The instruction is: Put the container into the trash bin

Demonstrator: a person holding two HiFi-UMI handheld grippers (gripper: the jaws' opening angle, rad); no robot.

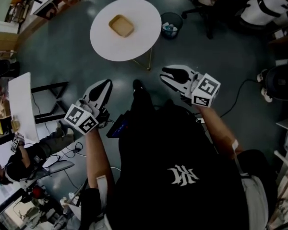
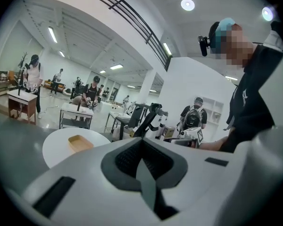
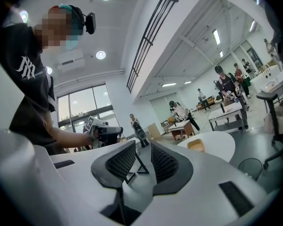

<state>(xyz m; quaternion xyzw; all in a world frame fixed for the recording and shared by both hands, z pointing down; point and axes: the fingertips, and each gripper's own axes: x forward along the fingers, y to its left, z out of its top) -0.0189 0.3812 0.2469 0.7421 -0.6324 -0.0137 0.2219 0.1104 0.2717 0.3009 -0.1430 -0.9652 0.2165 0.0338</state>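
A tan shallow container (image 1: 121, 25) lies on a round white table (image 1: 144, 13) some way ahead of me, also visible in the left gripper view as the container (image 2: 79, 142) and in the right gripper view as the container (image 3: 196, 145). A dark round trash bin (image 1: 171, 24) stands on the floor just right of the table, with something pale inside. My left gripper (image 1: 105, 85) is shut and empty, its pads together (image 2: 142, 163). My right gripper (image 1: 166, 73) is open, a narrow gap between its pads (image 3: 142, 161) and nothing in it. Both are held in the air, well short of the table.
Cables run across the dark floor (image 1: 240, 95) on the right. Office chairs (image 1: 216, 8) stand behind the bin. A white desk (image 1: 21, 104) and a seated person (image 1: 19, 159) are at my left. Other people and work tables (image 2: 75, 114) fill the hall beyond.
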